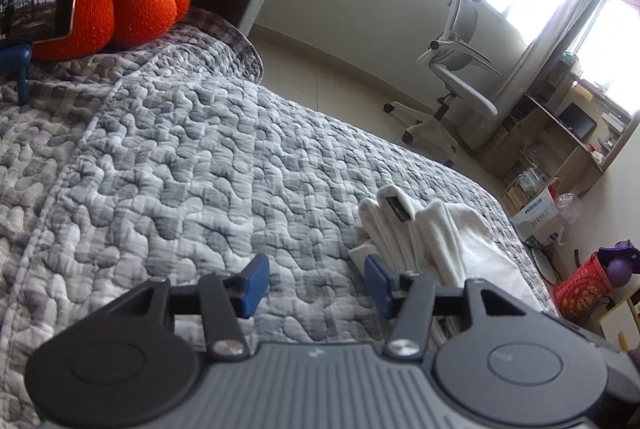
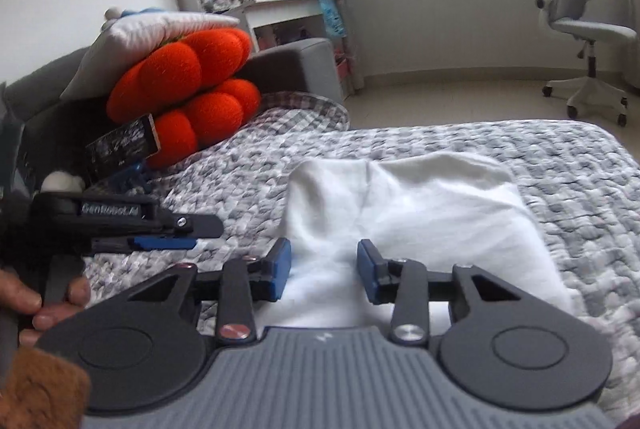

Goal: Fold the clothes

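My right gripper (image 2: 324, 271) hung parted over the white garment (image 2: 420, 213) on the quilt (image 2: 580, 165), ready to pinch it — my left gripper (image 1: 316, 285) waited beside, released, holding nothing.

Wide stretch of grey quilted bedspread (image 1: 192, 157) lying open ahead of the left gripper (image 1: 316, 283); nothing sitting between its parted jaws. White garment (image 2: 420, 213) taking up the bed's middle, bunching into raised folds just beside the left gripper's right pad. Orange knot cushion (image 2: 192, 89) and propped phone (image 2: 120, 145) blocking the headboard end. In the right wrist view, left gripper crowding in close at left. Office chair (image 1: 452, 77) standing well apart on open floor.
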Motion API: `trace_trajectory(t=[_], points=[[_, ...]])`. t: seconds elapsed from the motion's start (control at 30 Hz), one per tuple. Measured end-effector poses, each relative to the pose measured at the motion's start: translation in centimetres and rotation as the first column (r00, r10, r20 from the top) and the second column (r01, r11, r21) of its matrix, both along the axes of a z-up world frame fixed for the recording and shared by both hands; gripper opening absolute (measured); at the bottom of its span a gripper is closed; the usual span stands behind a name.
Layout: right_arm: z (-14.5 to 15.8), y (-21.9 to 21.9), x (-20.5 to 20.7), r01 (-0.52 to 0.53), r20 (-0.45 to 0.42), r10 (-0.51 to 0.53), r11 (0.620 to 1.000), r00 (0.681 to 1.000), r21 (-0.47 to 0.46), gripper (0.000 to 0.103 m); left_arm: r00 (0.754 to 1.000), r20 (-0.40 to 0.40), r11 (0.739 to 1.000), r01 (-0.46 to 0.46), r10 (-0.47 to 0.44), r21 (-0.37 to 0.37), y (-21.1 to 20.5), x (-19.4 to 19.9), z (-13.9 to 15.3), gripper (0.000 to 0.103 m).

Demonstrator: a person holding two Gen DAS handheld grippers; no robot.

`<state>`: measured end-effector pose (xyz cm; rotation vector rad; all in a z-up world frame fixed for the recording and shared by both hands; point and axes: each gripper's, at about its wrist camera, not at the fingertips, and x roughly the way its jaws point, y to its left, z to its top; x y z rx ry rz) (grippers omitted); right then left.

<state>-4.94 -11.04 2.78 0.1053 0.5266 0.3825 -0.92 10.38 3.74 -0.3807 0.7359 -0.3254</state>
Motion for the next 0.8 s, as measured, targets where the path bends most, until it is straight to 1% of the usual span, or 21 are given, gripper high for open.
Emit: trace_trajectory(t=[0.03,0.07,0.1,0.17,0.23,0.27,0.3,0.33,0.37,0.4,0.47,0.53,0.63,0.67,0.7,0.73,0.77,0.8], points=[[-0.3,0.9,-0.3,-0.018,0.011,0.019,0.999,1.000,-0.051,0.042,1.000,-0.009,1.000,0.007,-0.007,-0.021,-0.1,0.1,-0.1,0.054],[-0.5,1.8,-0.9,-0.026,0.041,0.032,0.991,0.999,-0.134,0.042,1.000,-0.018,0.999,0.014,-0.015,-0.047,-0.1,0.3,-0.2,0.055],[-0.5,2.2,-1.2,-0.033,0.056,0.044,0.983,0.997,-0.183,0.042,0.999,-0.025,0.998,0.019,-0.020,-0.066,-0.2,0.5,-0.4,0.056],[-0.2,2.1,-1.2,-0.045,0.051,0.057,0.978,0.997,-0.205,0.042,0.999,-0.040,0.994,0.026,-0.030,-0.102,-0.3,0.9,-0.6,0.057],[0.2,1.4,-1.4,-0.061,0.046,0.072,0.979,0.996,-0.192,0.044,0.997,-0.070,0.990,0.025,-0.035,-0.136,-0.7,1.1,-0.9,0.057],[0.5,0.9,-1.6,-0.073,0.050,0.084,0.981,0.995,-0.182,0.049,0.996,-0.085,0.988,0.025,-0.038,-0.154,-0.9,1.3,-1.0,0.057],[0.7,0.4,-2.1,-0.090,0.063,0.103,0.980,0.993,-0.176,0.057,0.995,-0.092,0.985,0.028,-0.044,-0.167,-1.1,1.3,-1.1,0.057],[0.9,0.1,-2.6,-0.107,0.080,0.122,0.979,0.989,-0.175,0.061,0.995,-0.091,0.985,0.034,-0.050,-0.171,-1.4,1.4,-1.0,0.058],[0.9,0.0,-3.2,-0.123,0.096,0.143,0.975,0.985,-0.187,0.069,0.994,-0.091,0.984,0.039,-0.055,-0.174,-1.7,1.4,-1.0,0.058],[0.9,0.1,-3.9,-0.141,0.111,0.166,0.968,0.980,-0.208,0.074,0.994,-0.095,0.984,0.040,-0.057,-0.174,-2.0,1.4,-1.1,0.058],[0.5,0.6,-4.8,-0.185,0.124,0.225,0.944,0.966,-0.272,0.079,0.991,-0.119,0.981,0.032,-0.055,-0.191,-2.3,1.5,-1.2,0.058],[-0.5,1.8,-4.9,-0.210,0.120,0.266,0.913,0.957,-0.350,0.080,0.989,-0.140,0.977,0.023,-0.054,-0.213,-2.6,1.6,-1.4,0.060],[-2.0,3.4,-5.0,-0.199,0.129,0.287,0.866,0.949,-0.459,0.081,0.987,-0.150,0.973,0.025,-0.061,-0.231,-3.1,1.6,-1.4,0.067],[-2.4,3.7,-5.2,-0.194,0.141,0.297,0.850,0.944,-0.490,0.080,0.986,-0.152,0.972,0.027,-0.064,-0.233,-3.2,1.6,-1.5,0.068],[-2.8,4.1,-5.4,-0.187,0.153,0.307,0.833,0.939,-0.521,0.075,0.986,-0.156,0.971,0.028,-0.066,-0.236,-3.3,1.6,-1.5,0.069],[-2.8,4.2,-5.5,-0.179,0.158,0.304,0.829,0.940,-0.530,0.071,0.985,-0.160,0.969,0.030,-0.070,-0.244,-3.4,1.6,-1.5,0.070],[-2.6,3.9,-5.3,-0.168,0.157,0.287,0.838,0.945,-0.519,0.052,0.984,-0.164,0.967,0.031,-0.075,-0.255,-3.5,1.6,-1.6,0.071],[-2.3,3.7,-5.1,-0.158,0.156,0.271,0.847,0.950,-0.508,0.044,0.983,-0.168,0.963,0.031,-0.078,-0.266,-3.6,1.6,-1.7,0.074]])
